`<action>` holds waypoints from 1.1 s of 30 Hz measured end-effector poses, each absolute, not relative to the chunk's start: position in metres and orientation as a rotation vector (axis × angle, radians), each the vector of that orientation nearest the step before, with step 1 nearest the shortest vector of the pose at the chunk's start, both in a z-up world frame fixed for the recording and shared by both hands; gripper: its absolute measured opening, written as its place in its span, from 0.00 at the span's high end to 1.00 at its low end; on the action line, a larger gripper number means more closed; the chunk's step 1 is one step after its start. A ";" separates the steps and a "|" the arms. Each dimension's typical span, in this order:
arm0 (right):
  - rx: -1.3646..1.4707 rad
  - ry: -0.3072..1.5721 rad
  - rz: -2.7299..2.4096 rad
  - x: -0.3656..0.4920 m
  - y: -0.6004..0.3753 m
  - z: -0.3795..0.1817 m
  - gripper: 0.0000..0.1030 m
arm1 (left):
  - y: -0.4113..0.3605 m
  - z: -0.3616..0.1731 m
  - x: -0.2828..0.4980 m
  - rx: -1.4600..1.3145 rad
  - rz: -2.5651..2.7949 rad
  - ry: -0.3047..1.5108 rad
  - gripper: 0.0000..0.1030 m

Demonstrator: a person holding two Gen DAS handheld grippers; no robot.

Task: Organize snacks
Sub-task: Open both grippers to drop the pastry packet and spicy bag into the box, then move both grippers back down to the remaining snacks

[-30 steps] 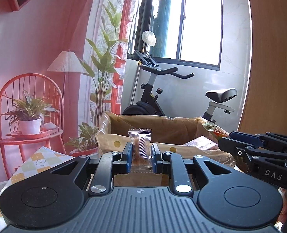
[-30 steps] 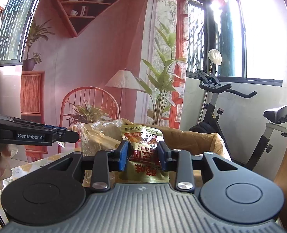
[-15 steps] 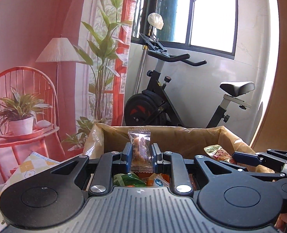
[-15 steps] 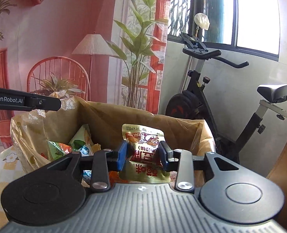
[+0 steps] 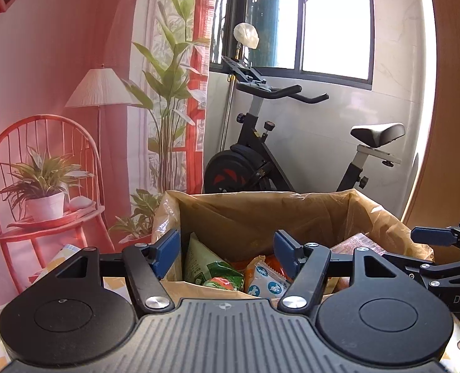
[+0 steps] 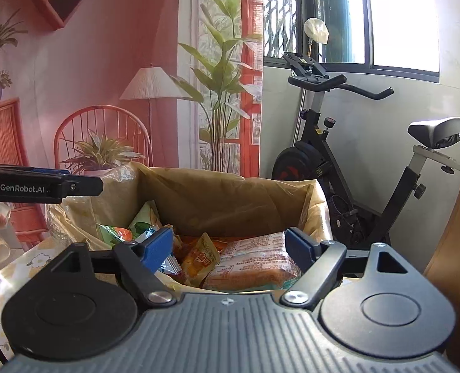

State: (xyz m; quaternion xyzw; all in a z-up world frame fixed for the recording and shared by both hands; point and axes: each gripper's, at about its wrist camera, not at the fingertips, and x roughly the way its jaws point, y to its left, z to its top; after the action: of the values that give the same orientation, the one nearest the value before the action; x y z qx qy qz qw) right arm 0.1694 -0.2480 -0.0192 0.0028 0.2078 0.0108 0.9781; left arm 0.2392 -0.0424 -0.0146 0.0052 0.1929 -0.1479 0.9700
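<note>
While both hover over the bag-lined box, the left gripper and right gripper have just been opening, nothing between their jaws, snack packets lying inside

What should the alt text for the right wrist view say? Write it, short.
The right claw hangs open and empty over a plastic-lined box of snack packets. An exercise bike stands behind, by the window.

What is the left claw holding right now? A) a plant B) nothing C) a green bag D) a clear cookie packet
B: the left claw stands open and empty above the box, with the snacks lying loose below it.
</note>
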 end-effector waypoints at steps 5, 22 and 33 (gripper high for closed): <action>0.012 0.405 0.057 0.145 -0.242 -0.016 0.16 | -0.028 -0.015 0.213 -0.006 -0.295 0.372 0.33; 0.066 0.410 0.099 0.086 -0.245 -0.044 0.15 | 0.001 -0.057 0.149 -0.045 -0.274 0.435 0.34; 0.074 0.500 0.054 0.064 -0.256 -0.086 0.15 | 0.007 -0.106 0.148 -0.042 -0.241 0.549 0.34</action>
State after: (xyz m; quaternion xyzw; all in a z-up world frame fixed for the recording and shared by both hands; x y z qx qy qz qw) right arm 0.0643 -0.2560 -0.0863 0.0367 0.2475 0.0269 0.9678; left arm 0.1475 0.0066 -0.1059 -0.0207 0.2704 -0.1185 0.9552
